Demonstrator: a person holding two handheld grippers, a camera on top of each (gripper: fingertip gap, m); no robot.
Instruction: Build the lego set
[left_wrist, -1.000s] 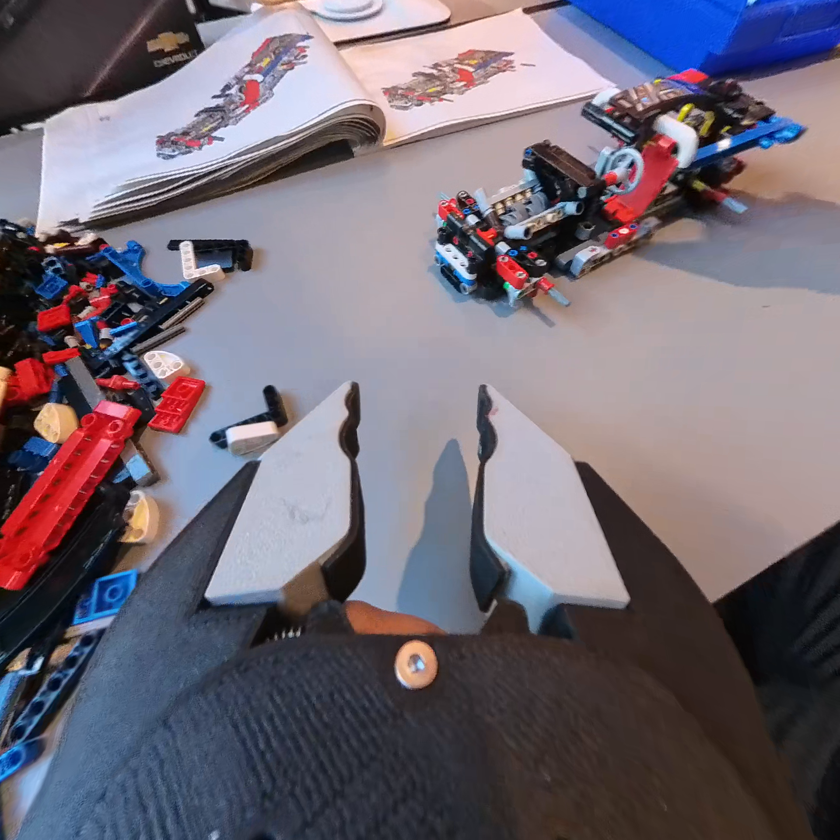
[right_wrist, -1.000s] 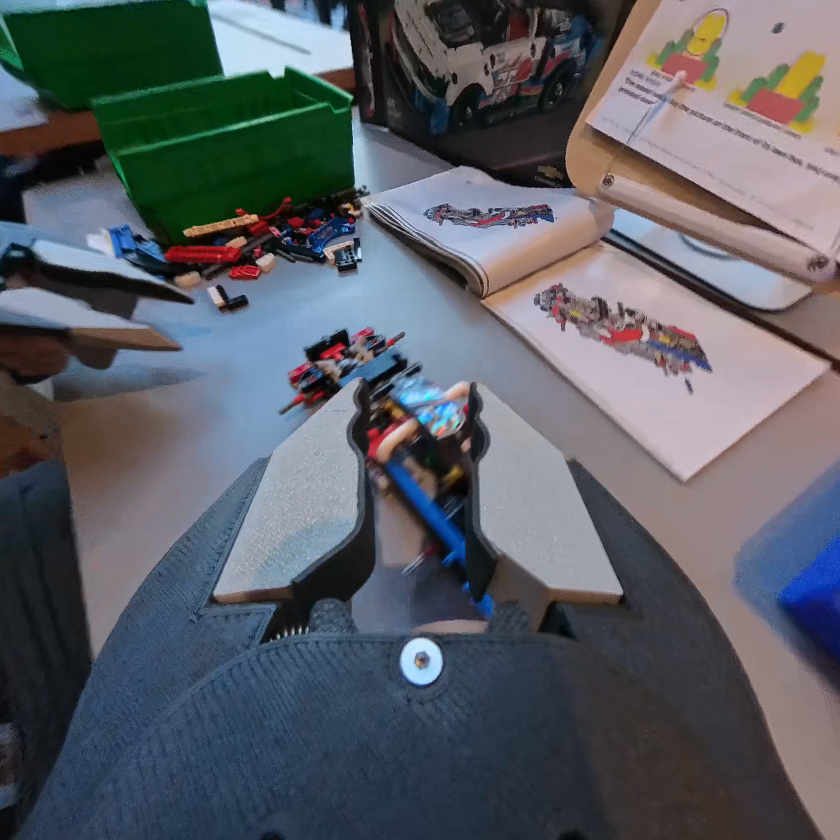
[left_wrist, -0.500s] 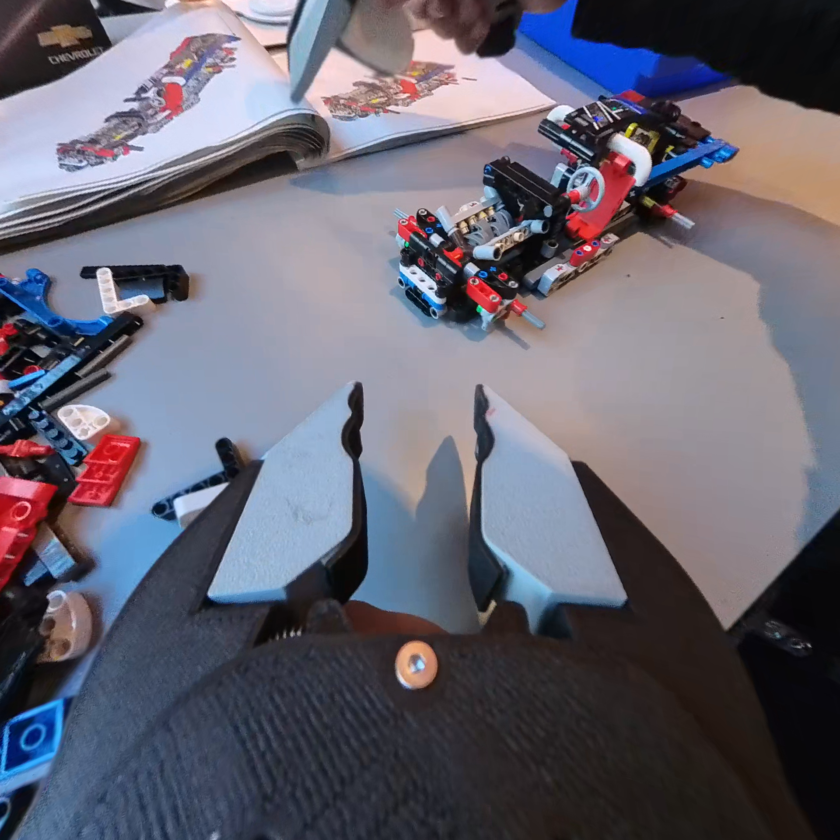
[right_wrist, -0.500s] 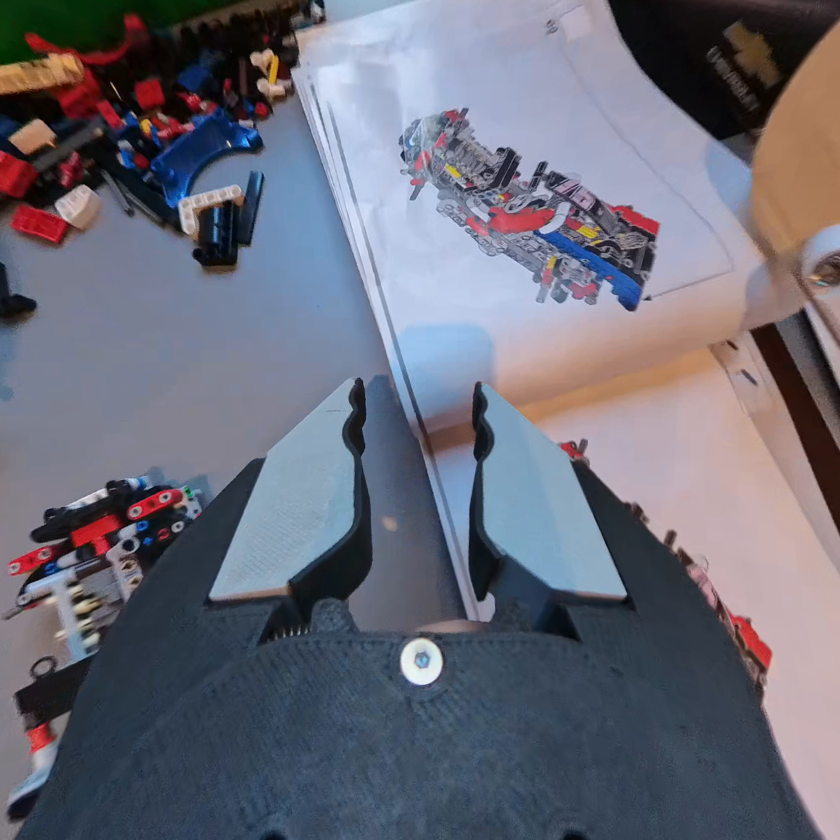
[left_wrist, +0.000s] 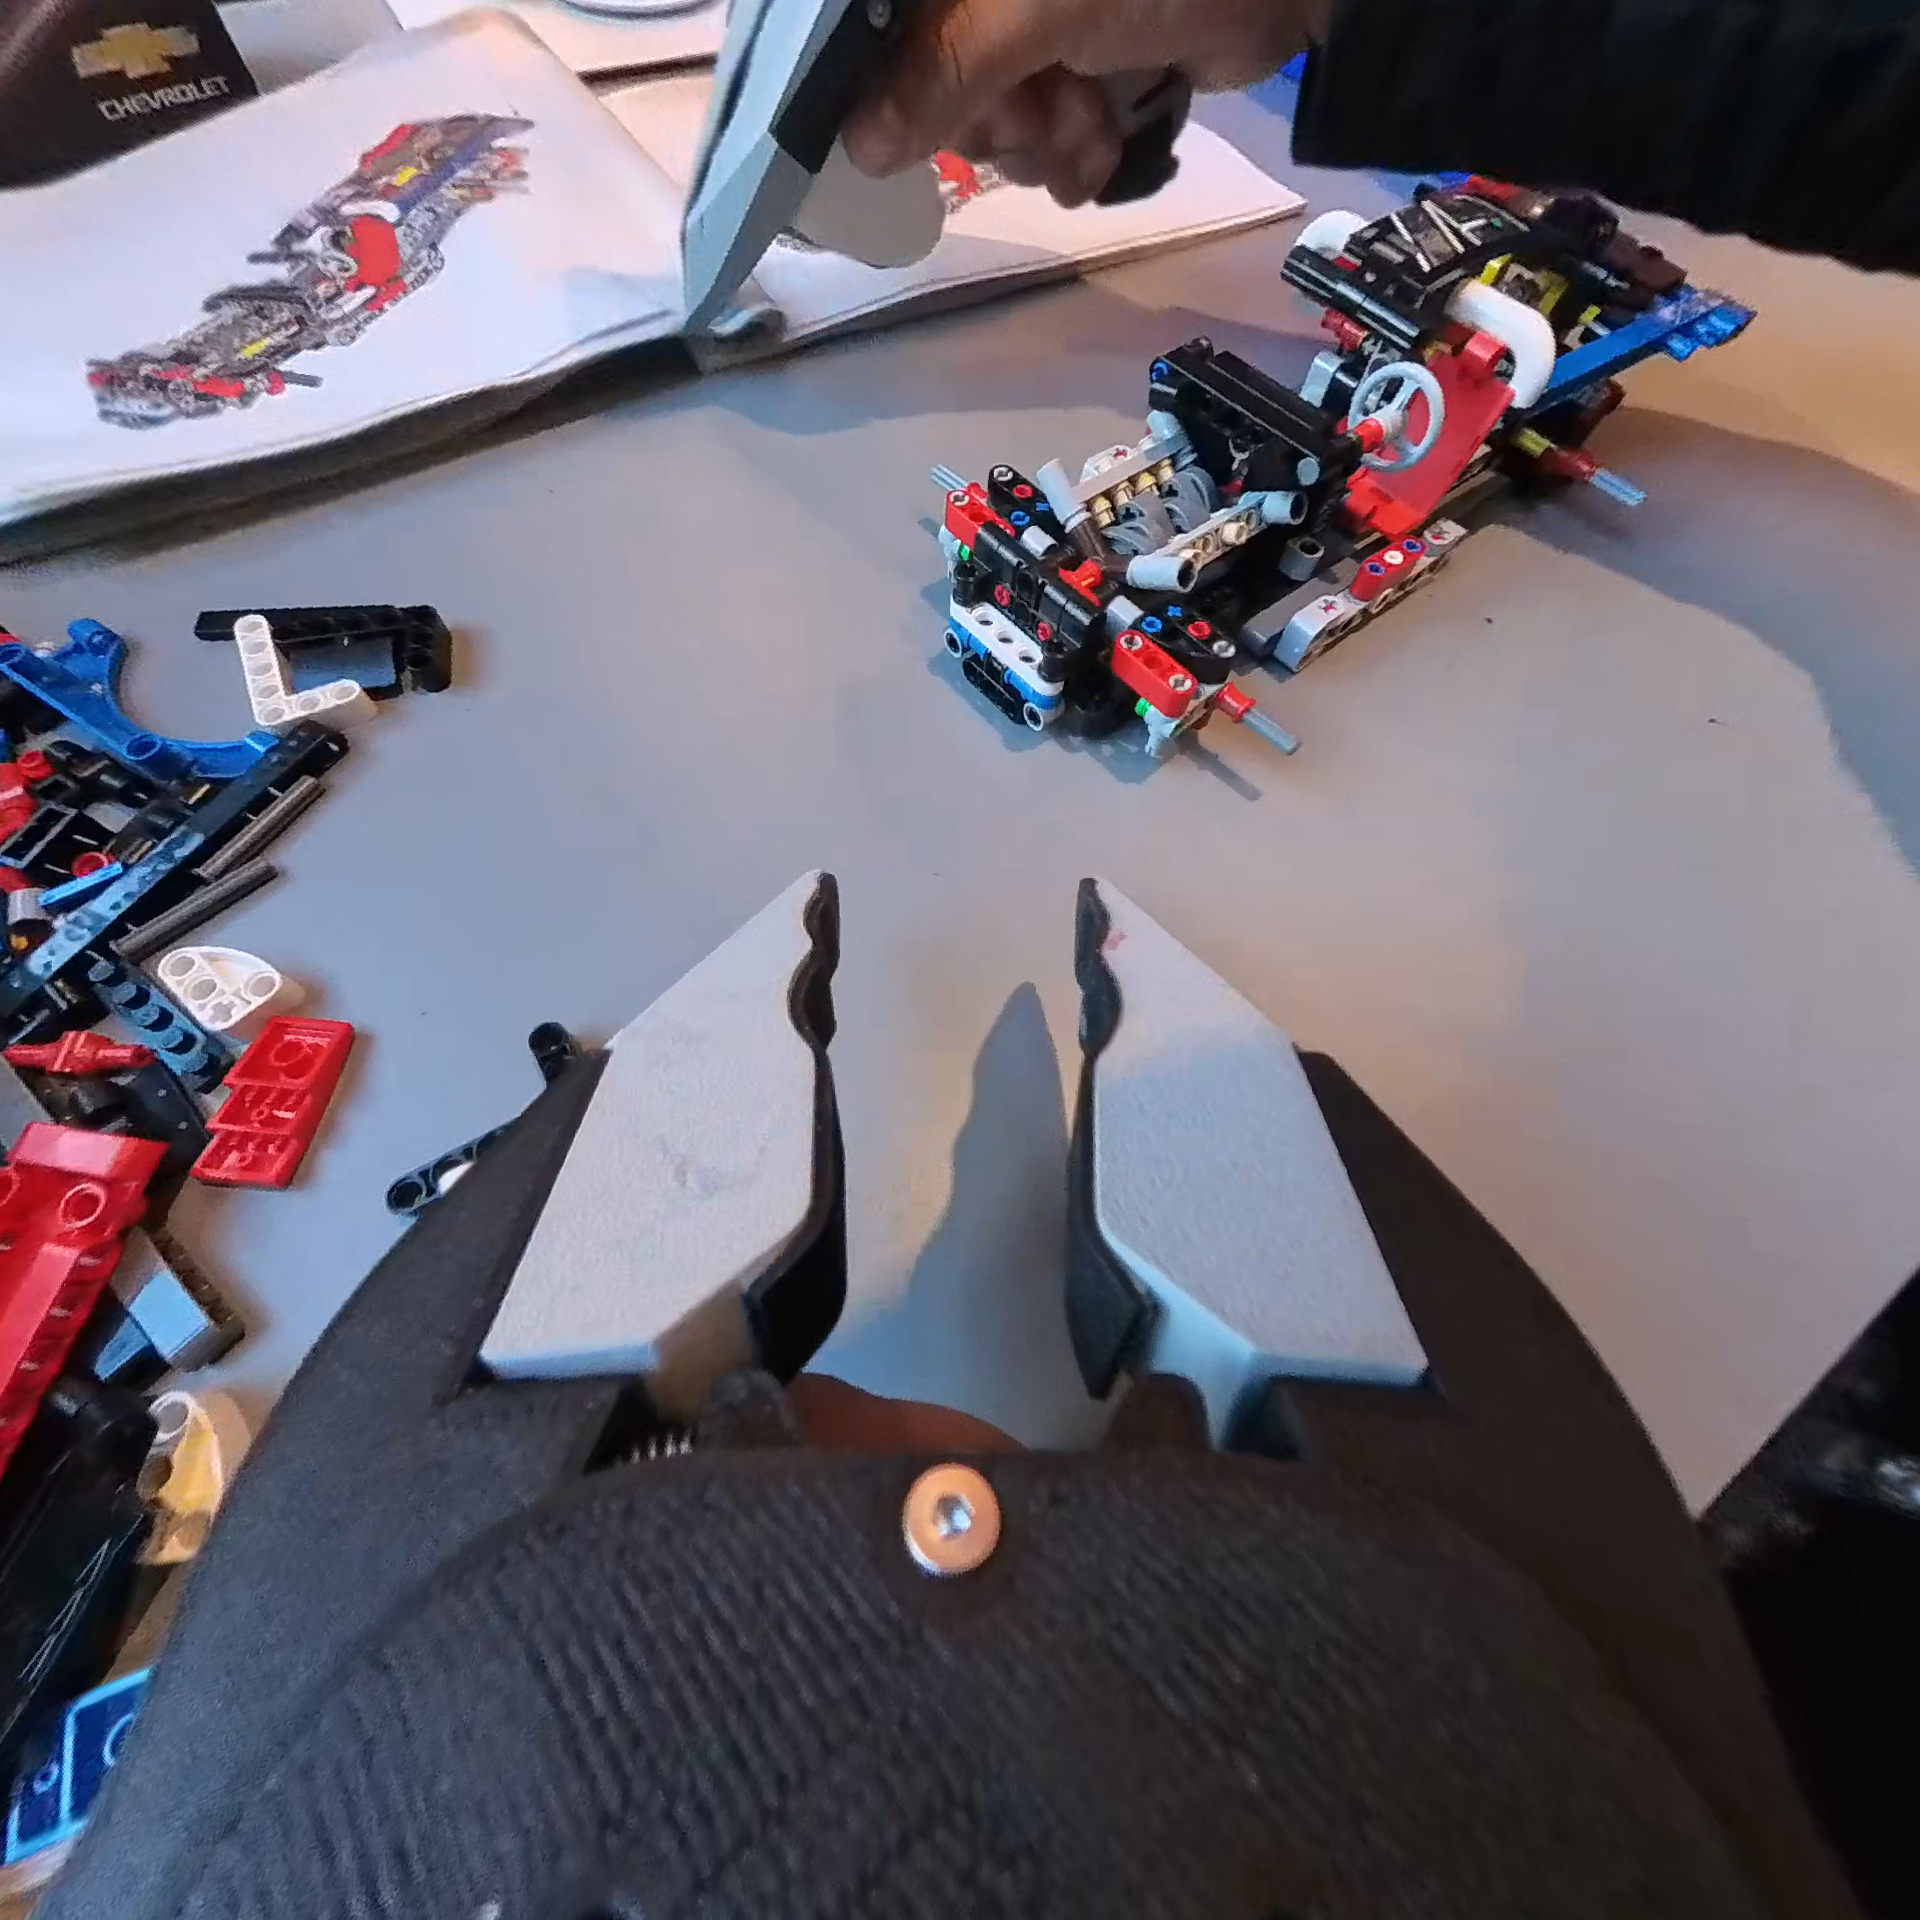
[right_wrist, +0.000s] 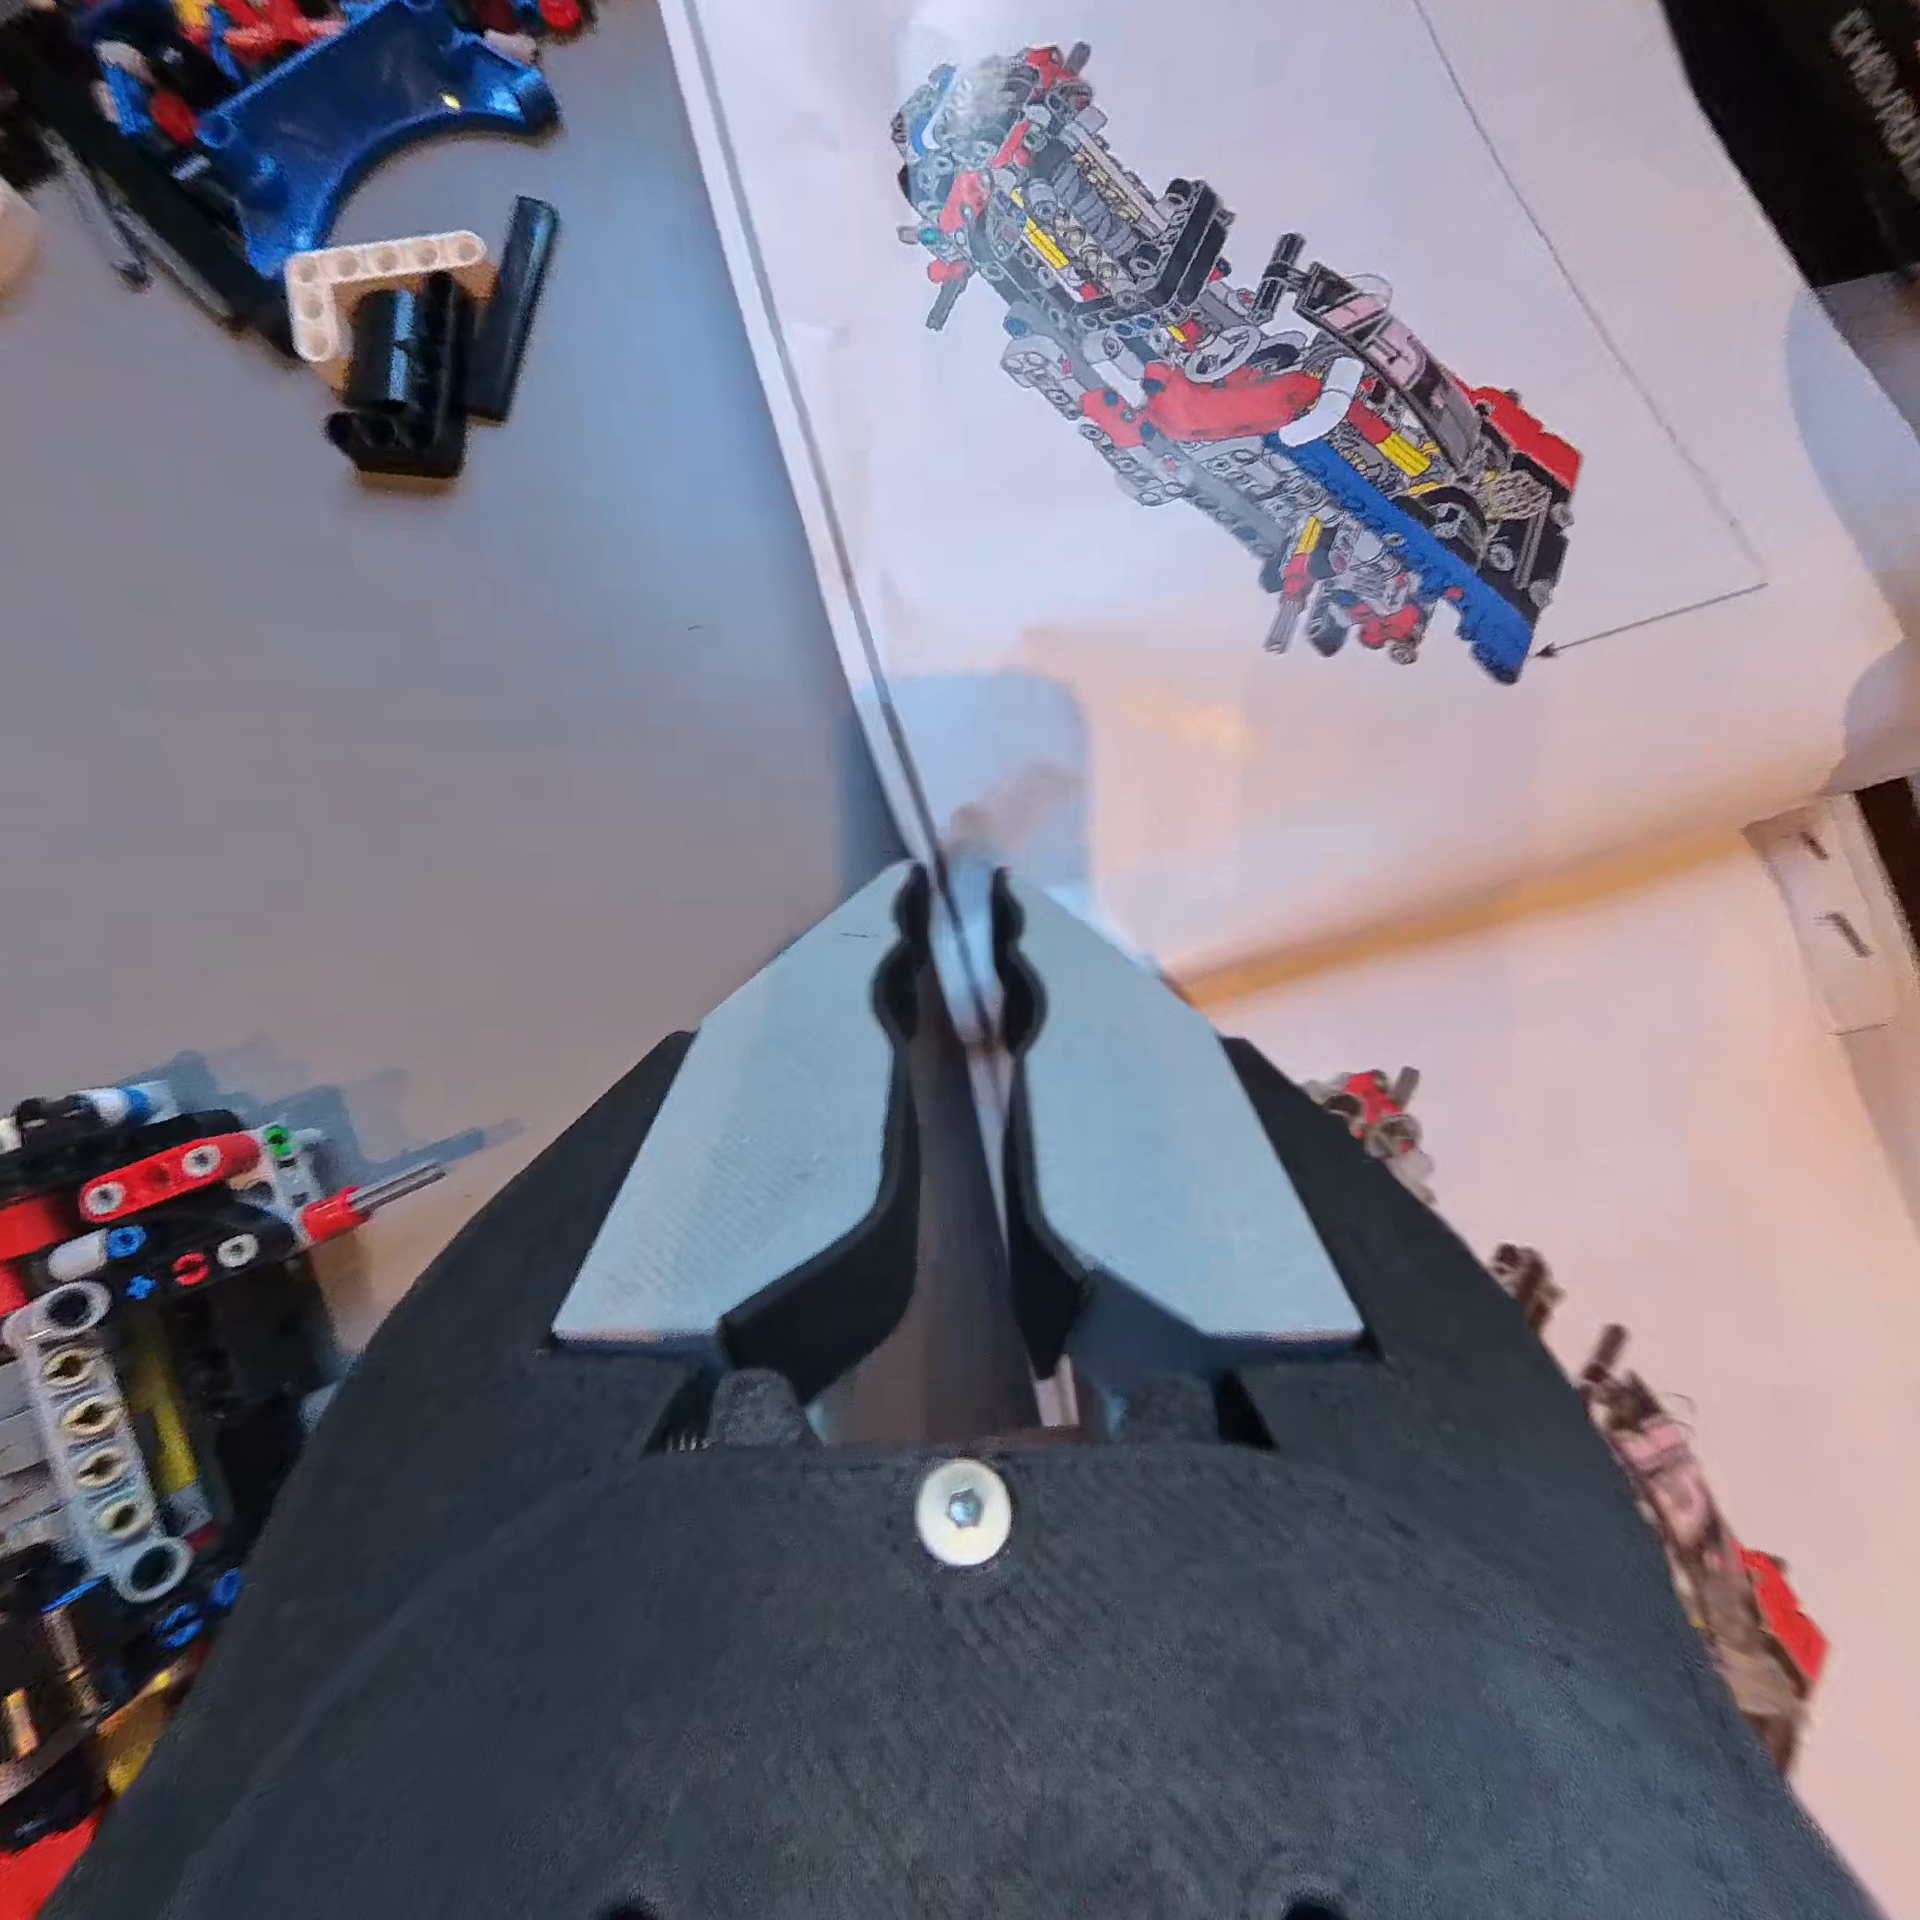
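The half-built lego car (left_wrist: 1299, 499), black, red, blue and grey, stands on the grey table at the right; its front end also shows in the right wrist view (right_wrist: 135, 1299). My left gripper (left_wrist: 951, 894) is open and empty, low over bare table in front of the car. My right gripper (right_wrist: 954, 883) is shut on the near edge of pages of the open instruction booklet (right_wrist: 1247, 623). It shows from the side in the left wrist view (left_wrist: 727, 312), held by a hand, its tips at the booklet's (left_wrist: 312, 239) fold.
A pile of loose red, blue, black and white pieces (left_wrist: 125, 831) lies at the left. A black beam with a white L-piece (left_wrist: 312, 665) lies apart from it, also in the right wrist view (right_wrist: 416, 332). A dark box (left_wrist: 114, 73) stands behind the booklet. The table edge (left_wrist: 1766, 1455) is at the right. One gripper's finger ends stand about 25 cm off the other's.
My right gripper left the car, moved over to the booklet and closed on the page edge. My left gripper stayed open and drifted slightly right.
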